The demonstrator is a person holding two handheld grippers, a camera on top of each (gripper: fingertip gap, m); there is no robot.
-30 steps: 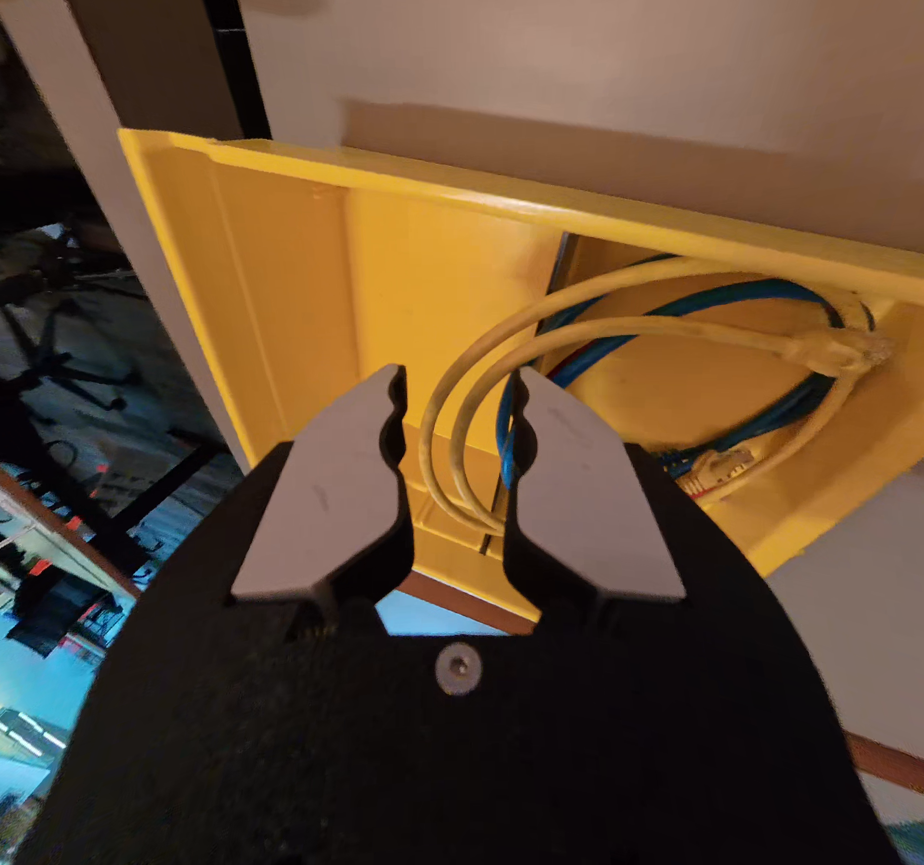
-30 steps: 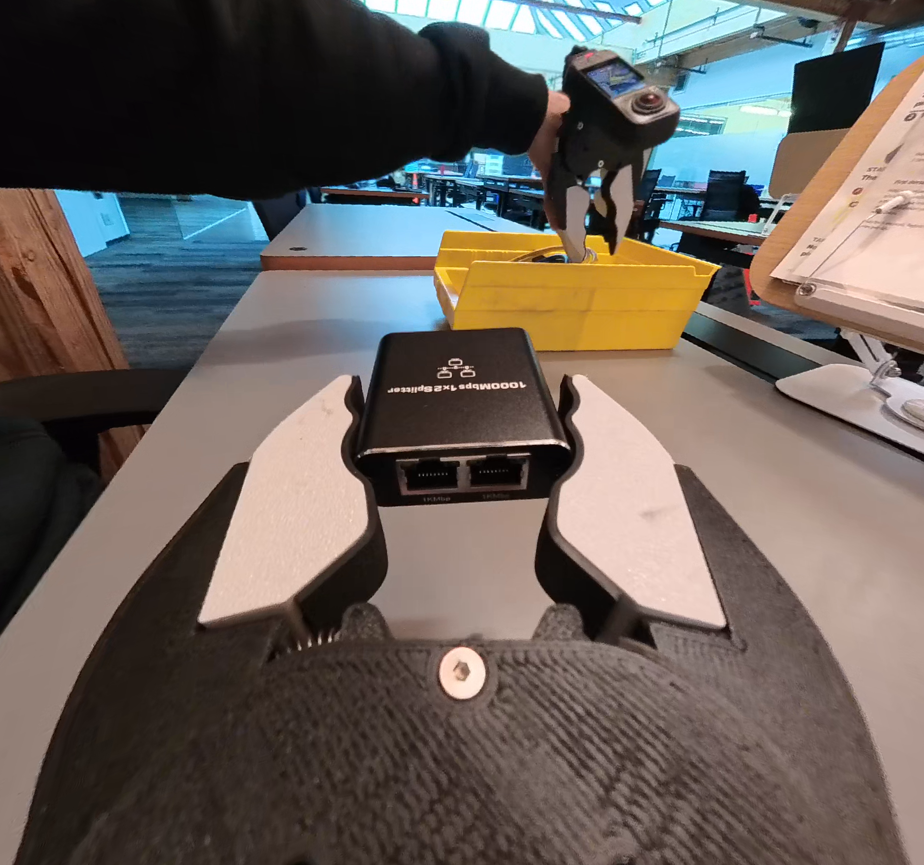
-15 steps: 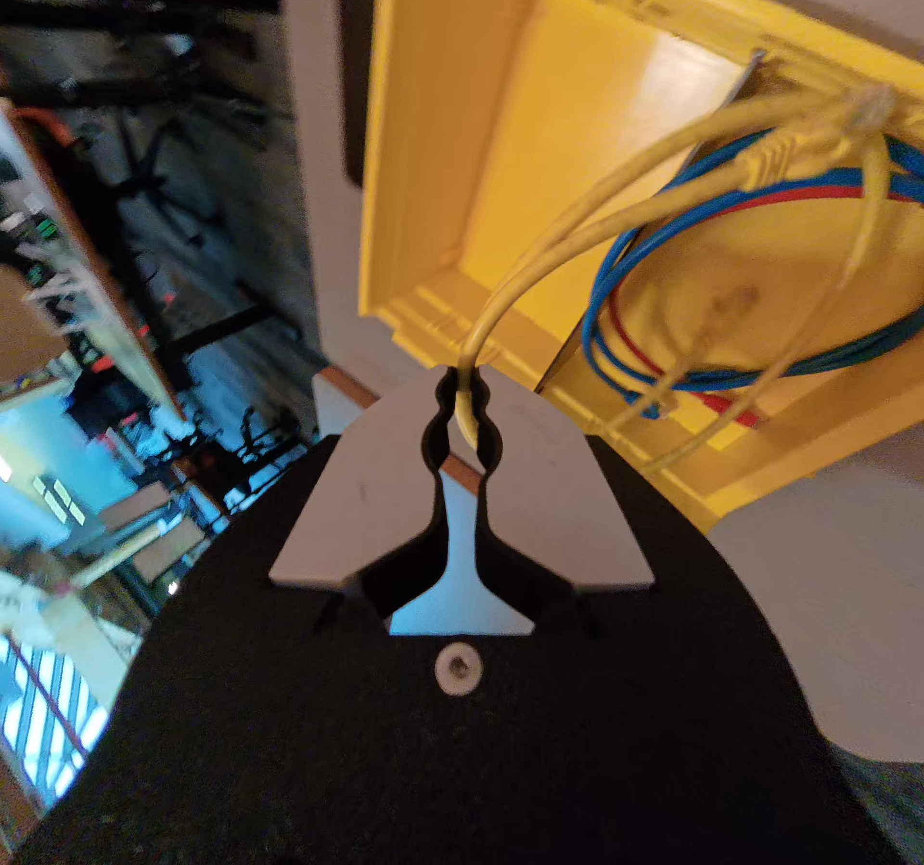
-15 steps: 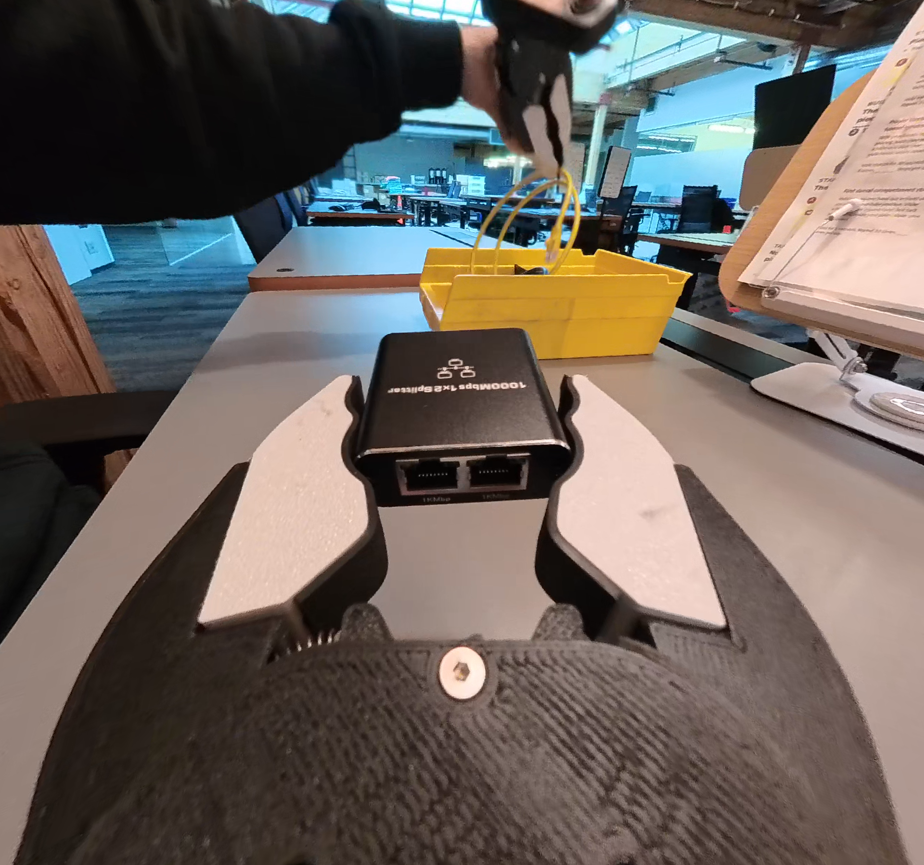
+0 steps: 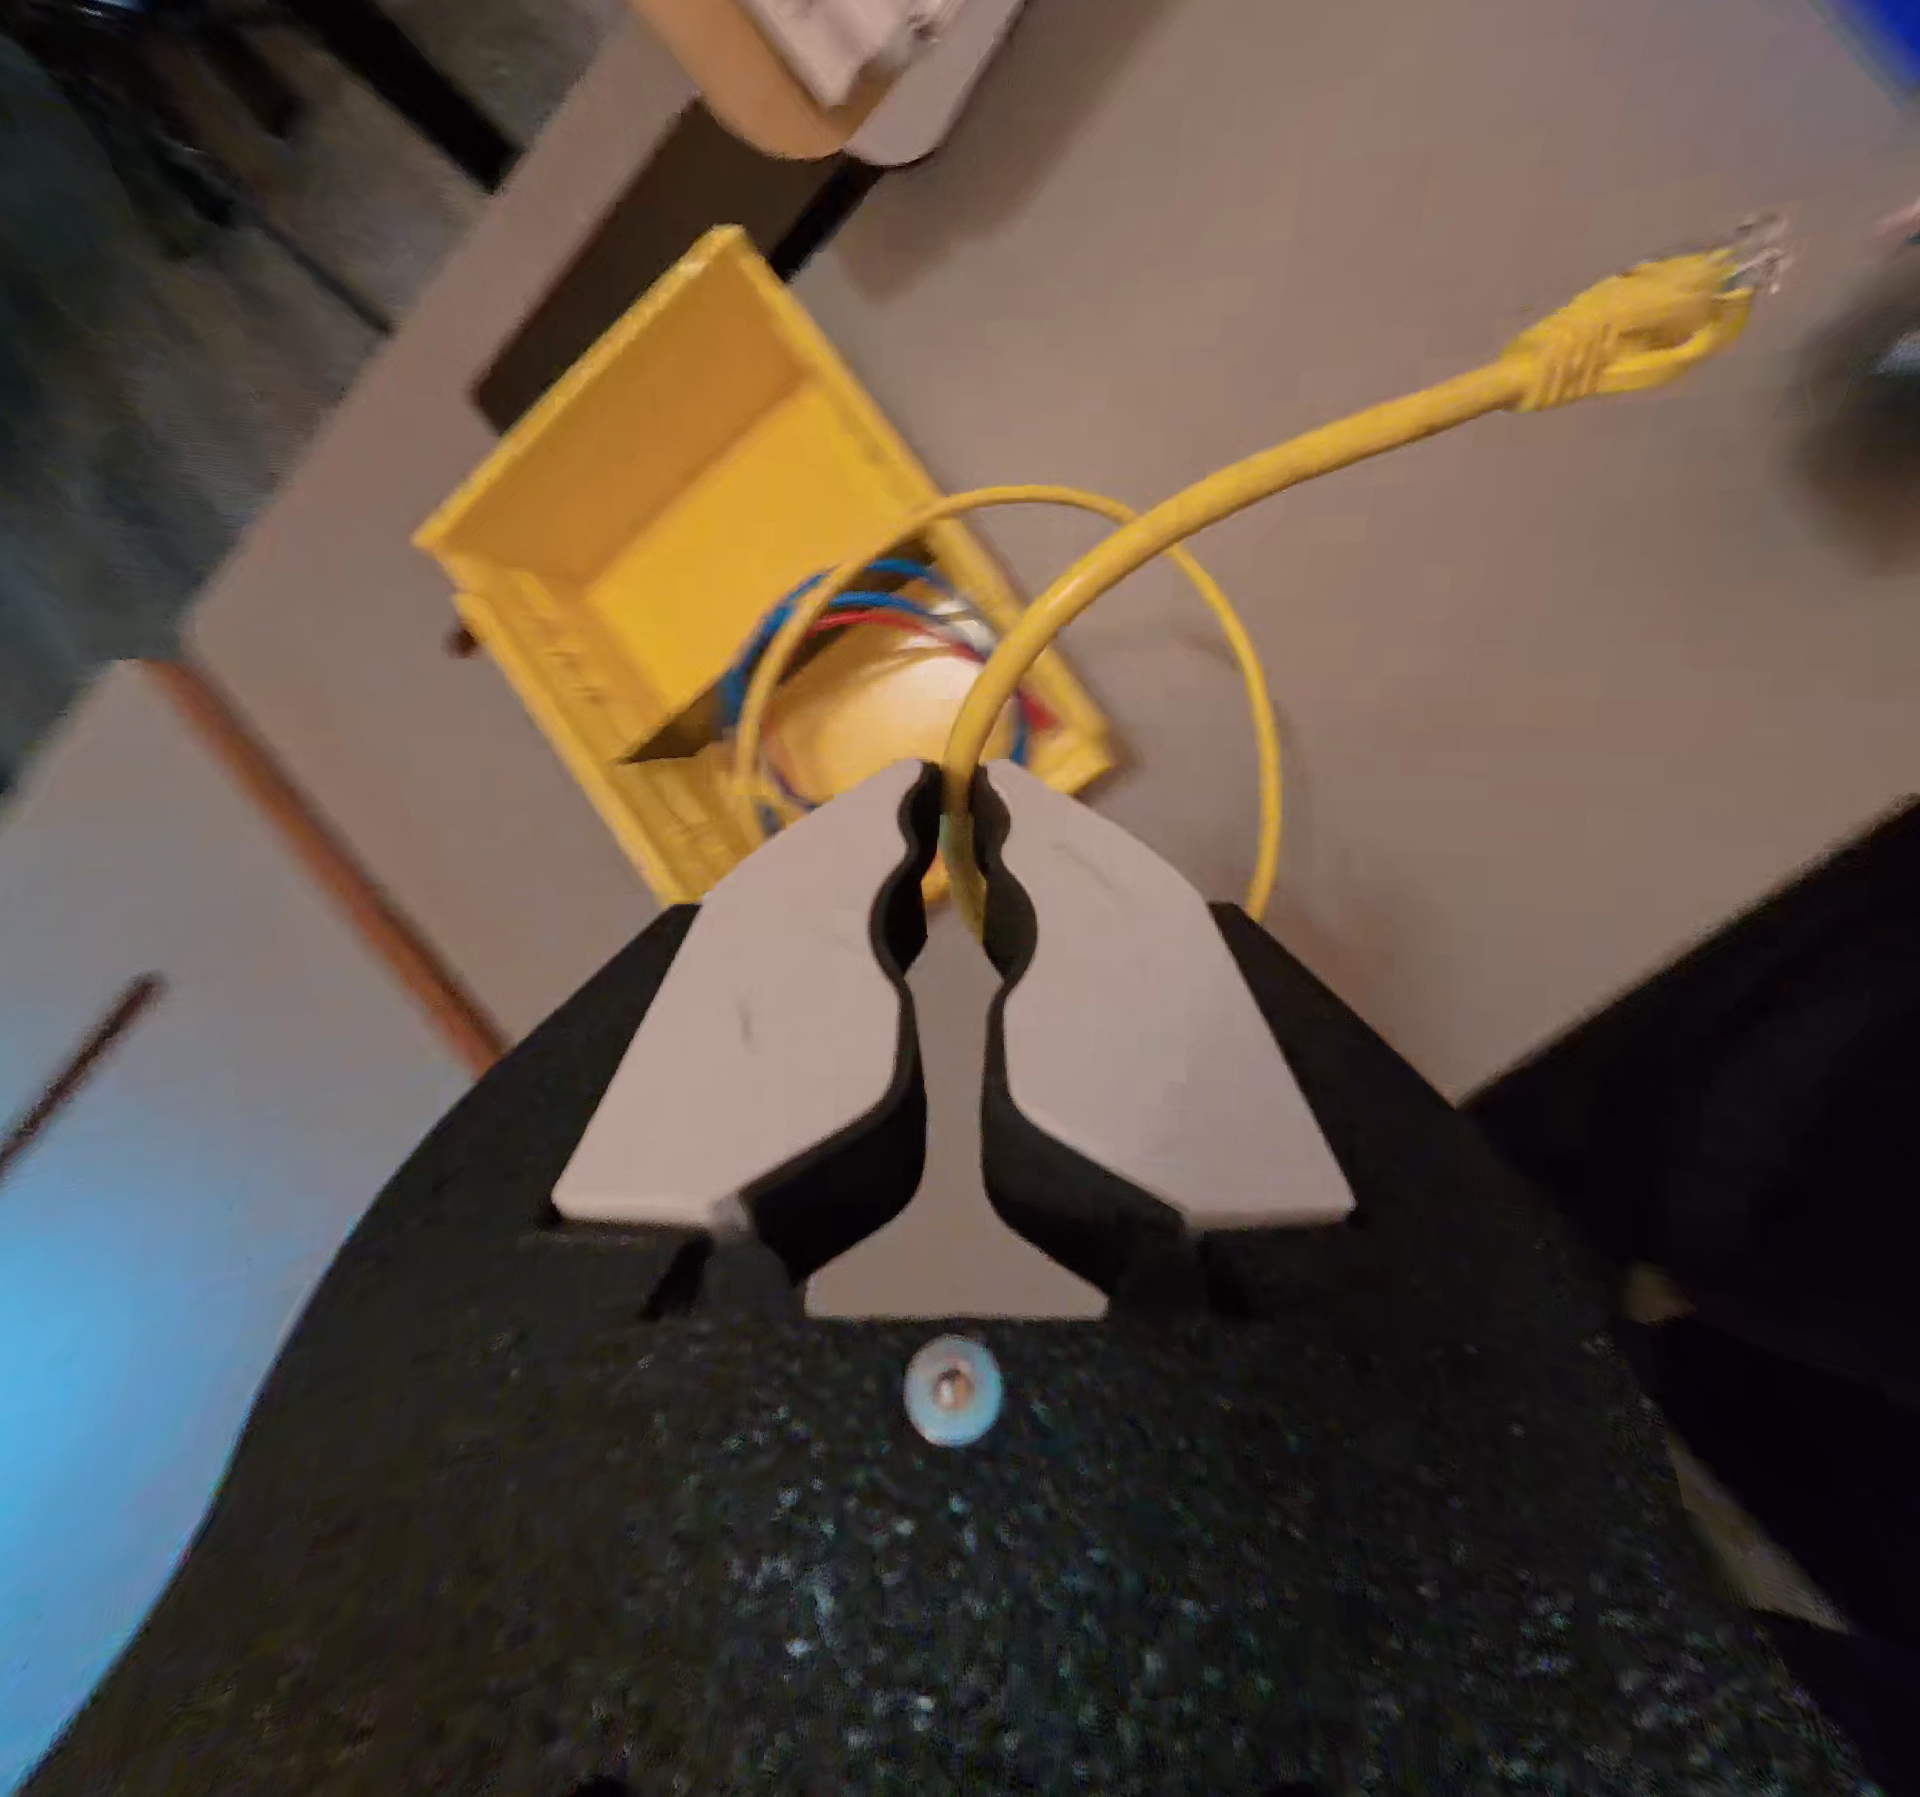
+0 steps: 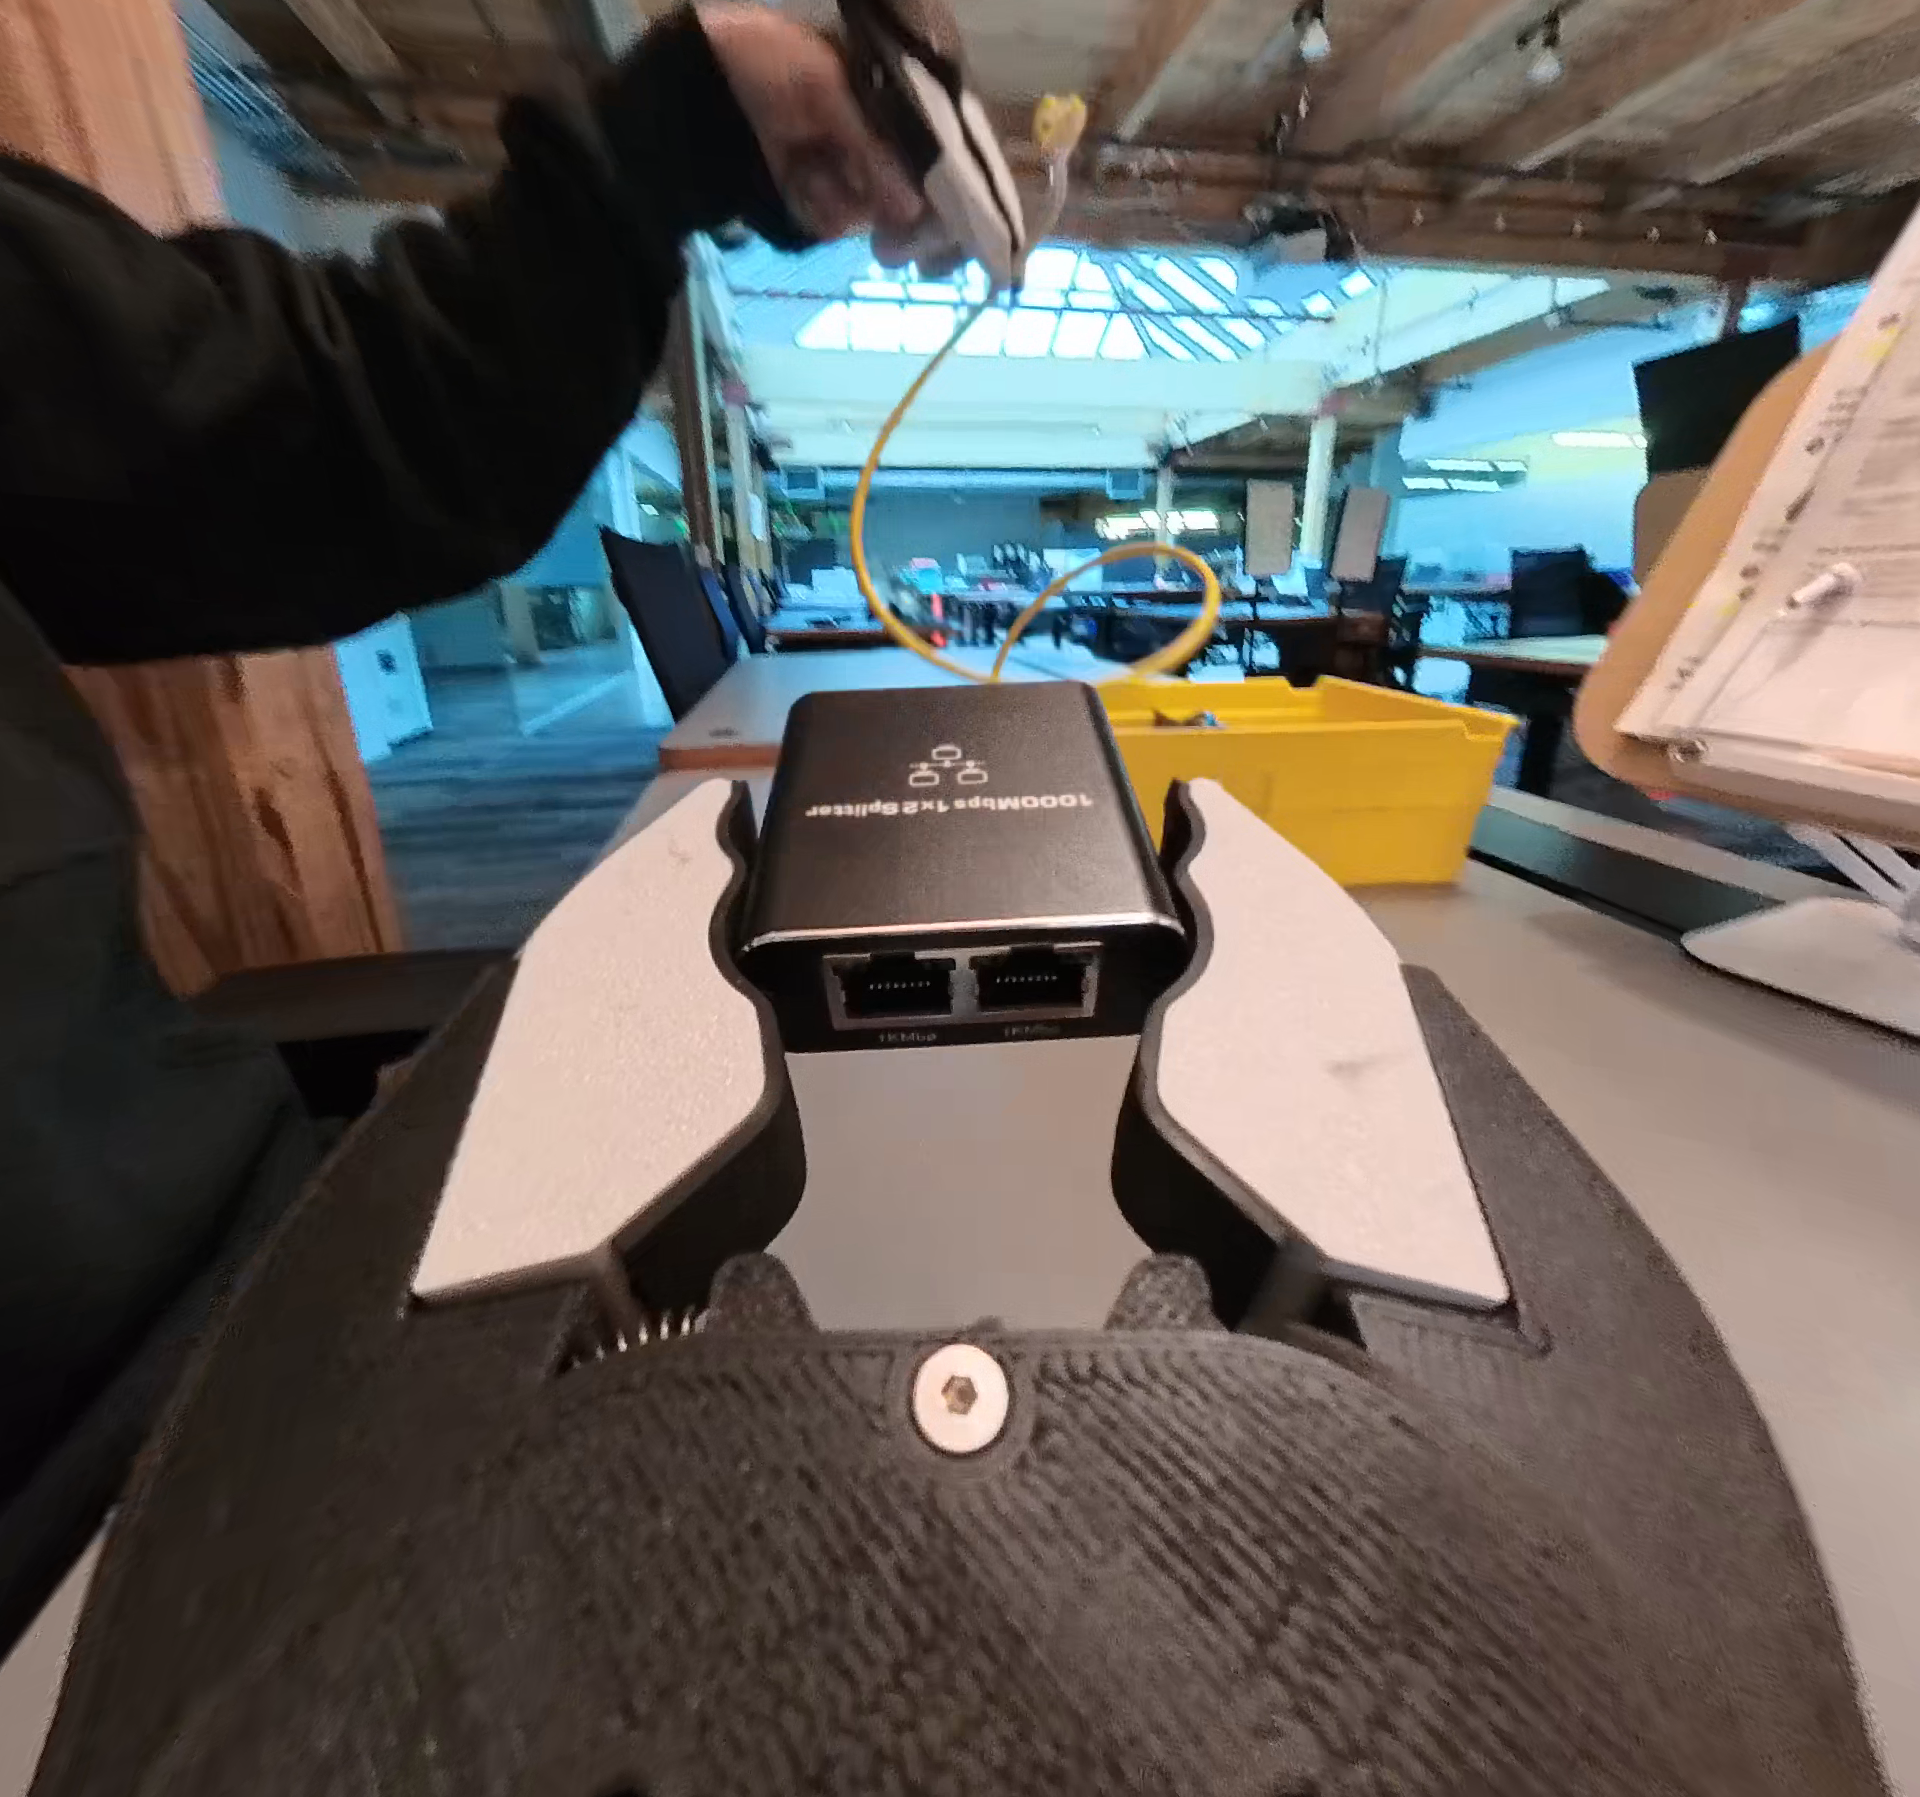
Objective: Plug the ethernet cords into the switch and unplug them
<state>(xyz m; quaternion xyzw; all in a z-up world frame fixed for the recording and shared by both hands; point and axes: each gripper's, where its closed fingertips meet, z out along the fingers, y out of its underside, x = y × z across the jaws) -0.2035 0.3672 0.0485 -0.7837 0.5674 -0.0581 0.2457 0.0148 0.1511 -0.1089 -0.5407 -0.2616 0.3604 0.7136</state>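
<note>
Yellow ethernet cord (image 5: 1132, 542) is now lifted high above the yellow bin (image 5: 623, 490), where half a second ago it was only just rising out of it; the left gripper (image 5: 954, 791) stays pinched narrow on the cord, whose plug (image 5: 1631, 313) swings free in the air. Blue and red cords (image 5: 883, 584) remain coiled in the bin. The right gripper (image 6: 956, 812) has not moved: it holds the black switch (image 6: 951, 812) by its sides, both ports facing the camera and empty. The bin sits on a grey tabletop (image 6: 1621, 1103), beside a clipboard stand (image 6: 1766, 604). Behind lies an open office with wooden ceiling beams.
</note>
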